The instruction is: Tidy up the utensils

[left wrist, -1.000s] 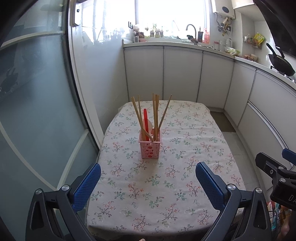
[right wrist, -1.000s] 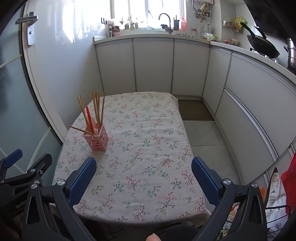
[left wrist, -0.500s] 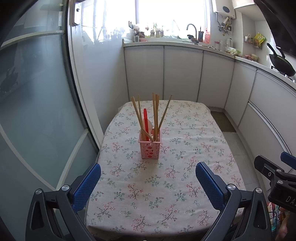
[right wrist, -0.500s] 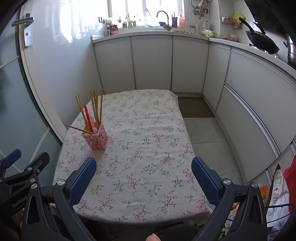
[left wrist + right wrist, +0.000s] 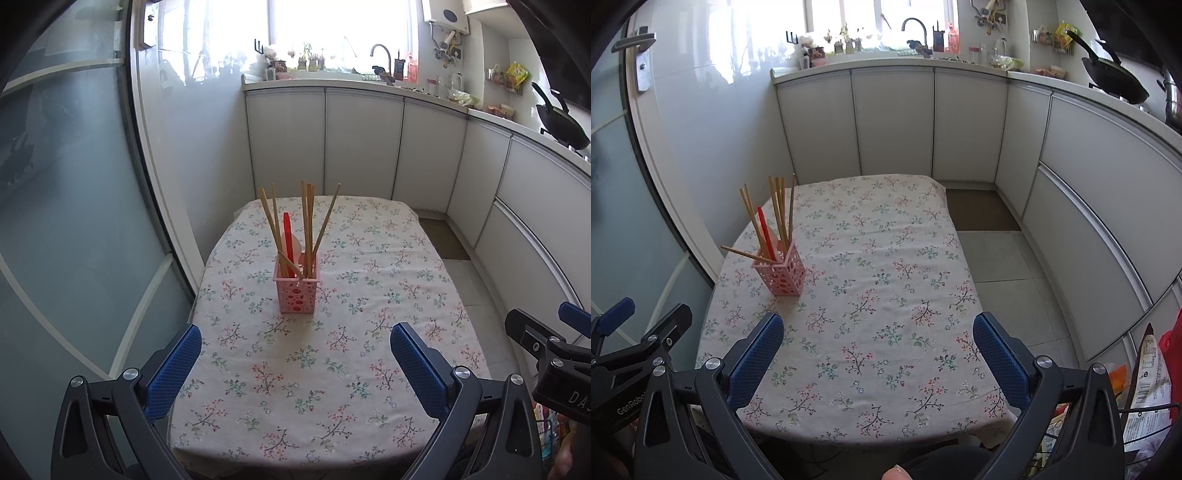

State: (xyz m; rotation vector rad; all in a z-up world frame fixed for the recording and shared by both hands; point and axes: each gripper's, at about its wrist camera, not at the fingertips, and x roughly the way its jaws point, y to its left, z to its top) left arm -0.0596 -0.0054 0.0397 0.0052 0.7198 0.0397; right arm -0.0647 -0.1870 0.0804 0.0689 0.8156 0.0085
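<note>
A pink perforated utensil holder [image 5: 295, 291] stands on the floral tablecloth [image 5: 351, 354], left of the table's middle. Several wooden chopsticks [image 5: 308, 221], a red utensil [image 5: 287, 236] and a pale spoon stand in it; one chopstick leans low over its front rim. It also shows in the right wrist view [image 5: 781, 273]. My left gripper [image 5: 295, 347] is open and empty, above the near table edge, in front of the holder. My right gripper [image 5: 877, 338] is open and empty, above the near edge, right of the holder.
White kitchen cabinets [image 5: 362, 144] wrap the back and right. A frosted glass door [image 5: 62, 206] is on the left. A wok [image 5: 1115, 77] sits on the counter. Bags in a wire basket [image 5: 1145, 387] stand at the right of the table.
Both grippers stay open and drift very slightly; the views barely shift. The holder and utensils have not moved.
</note>
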